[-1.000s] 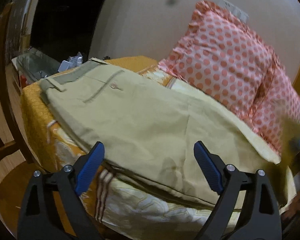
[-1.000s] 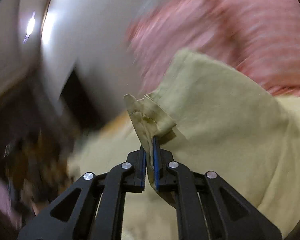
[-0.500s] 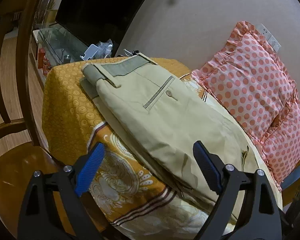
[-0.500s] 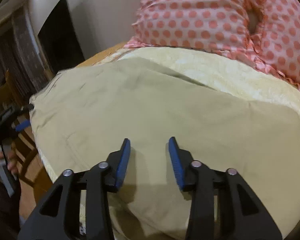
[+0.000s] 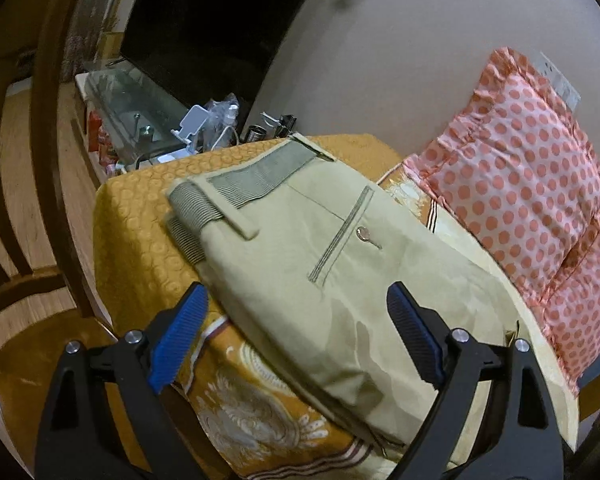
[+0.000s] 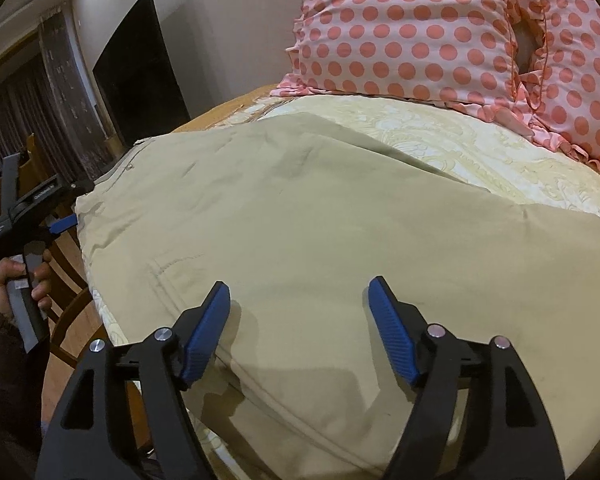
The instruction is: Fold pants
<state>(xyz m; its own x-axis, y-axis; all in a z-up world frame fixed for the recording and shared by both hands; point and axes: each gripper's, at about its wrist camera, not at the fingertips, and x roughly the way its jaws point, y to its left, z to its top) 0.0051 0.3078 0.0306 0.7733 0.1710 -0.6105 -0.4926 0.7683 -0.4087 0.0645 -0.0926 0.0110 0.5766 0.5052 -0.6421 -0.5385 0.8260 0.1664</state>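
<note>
pants [image 5: 340, 280] served as the landmark in the left wrist view: khaki, folded flat on the orange patterned bedspread [image 5: 140, 216], waistband at the far end, a buttoned back pocket [image 5: 342, 236] facing up. the left gripper [image 5: 296, 340] hovered over the near part of the pants with its blue pads [image 5: 178, 336] spread wide apart, holding nothing. right of the pants stood a pink polka-dot pillow [image 5: 528, 200] against the wall. beyond the waistband sat a glass stand [image 5: 136, 108] cluttered with small items, below a dark screen [image 5: 220, 28]. left of the pants a wooden chair [image 5: 40, 160] showed.

in the right wrist view the pants [image 6: 320, 240] filled the middle of the bed, a hem edge lying near the camera. the right gripper [image 6: 300, 328] was just above that near edge, fingers parted and empty. behind the pants were the cream bedspread [image 6: 480, 152] and the polka-dot pillow [image 6: 412, 28]. at the far left edge of the pants the left gripper [image 6: 62, 222] appeared, held in a hand [image 6: 12, 280].
</note>
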